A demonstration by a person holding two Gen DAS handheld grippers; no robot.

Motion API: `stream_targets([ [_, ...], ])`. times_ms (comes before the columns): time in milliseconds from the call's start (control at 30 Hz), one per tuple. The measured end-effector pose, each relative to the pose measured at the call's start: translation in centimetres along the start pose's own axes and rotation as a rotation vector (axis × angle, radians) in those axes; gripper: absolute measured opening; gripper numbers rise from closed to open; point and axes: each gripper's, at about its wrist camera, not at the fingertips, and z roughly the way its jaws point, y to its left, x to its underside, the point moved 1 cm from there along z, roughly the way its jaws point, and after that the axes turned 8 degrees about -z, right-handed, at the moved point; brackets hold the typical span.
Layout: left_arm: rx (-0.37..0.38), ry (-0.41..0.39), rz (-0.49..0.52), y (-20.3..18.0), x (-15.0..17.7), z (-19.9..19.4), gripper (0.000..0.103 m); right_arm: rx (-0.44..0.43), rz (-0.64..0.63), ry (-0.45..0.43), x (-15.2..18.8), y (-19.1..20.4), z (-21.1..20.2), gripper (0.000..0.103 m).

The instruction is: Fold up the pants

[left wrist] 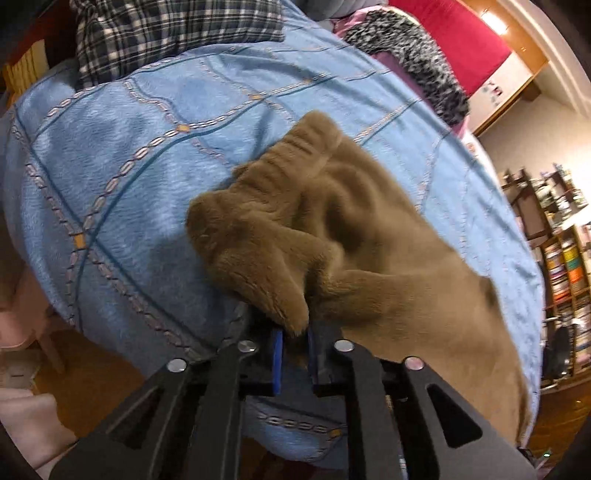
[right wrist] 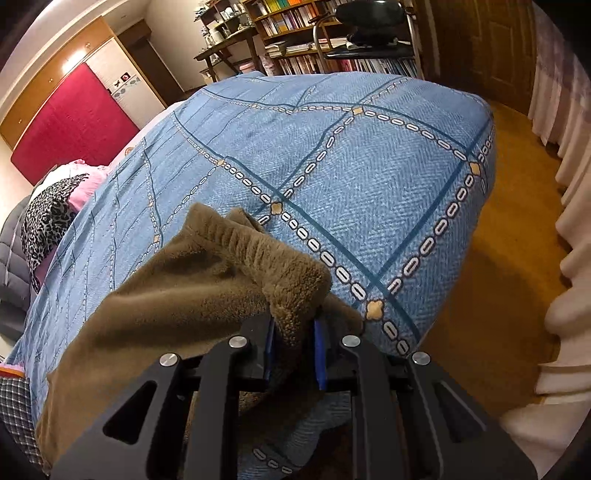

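Fuzzy brown pants (left wrist: 332, 229) on the blue bedspread (left wrist: 129, 177) near its edge, pinched by left gripper (left wrist: 294, 332) and right gripper (right wrist: 293, 325), jaws nearly closed.

We see the left gripper (left wrist: 295, 343) pinching a fold of the brown fleece pants (left wrist: 332, 229), its blue-padded fingers (left wrist: 277, 354) pressed on the fabric at the near edge. The pants lie bunched on the blue patterned bedspread (left wrist: 129, 166), their ribbed waistband toward the far side. Far left sits a plaid cloth (left wrist: 166, 33); far right, a leopard-print fabric (left wrist: 417, 55). Bookshelves (left wrist: 565, 266) stand at the right.
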Motion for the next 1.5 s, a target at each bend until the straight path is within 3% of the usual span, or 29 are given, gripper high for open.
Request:
stream_targets([
  [67, -0.062, -0.033, 0.009, 0.2, -0.1, -0.3, 0.051, -0.004, 0.0, 0.003, -0.1, -0.1, 0.1, 0.018],
  [167, -0.139, -0.108, 0.017, 0.6, -0.2, -1.7, 0.068, -0.033, 0.031, -0.003, -0.2, -0.5, 0.0, 0.026],
  [367, -0.141, -0.165, -0.065, 1.3, -0.4, -3.7, 0.068, -0.042, 0.052, -0.035, -0.3, -0.5, -1.2, 0.034],
  [533, -0.119, -0.242, 0.047, -4.5, 0.4, -4.3, 0.068, -0.045, 0.038, -0.06, -0.6, -0.1, -2.1, 0.037],
  [667, -0.007, -0.187, 0.201, -11.3, 2.6, -2.3, 0.068, -0.045, 0.063, -0.058, -0.4, -0.6, -2.4, 0.041],
  [833, 0.164, -0.075, 0.42, -20.4, 7.3, 0.8, 0.068, -0.001, 0.056, -0.13, -1.2, -0.8, -3.7, 0.047],
  [1033, 0.289, 0.015, 0.561, -26.3, 12.1, 2.5, 0.068, -0.027, -0.035, -0.185, -3.9, 1.4, -3.1, 0.056],
  [1267, 0.327, 0.104, 0.683, -30.6, 17.2, 4.5, 0.068, -0.04, -0.215, -0.113, -5.9, 6.2, 2.2, 0.061],
  [1500, 0.315, 0.212, 0.845, -32.0, 22.7, 6.7, 0.068, 0.078, -0.264, -0.075, -6.4, 6.3, 5.9, 0.061],
])
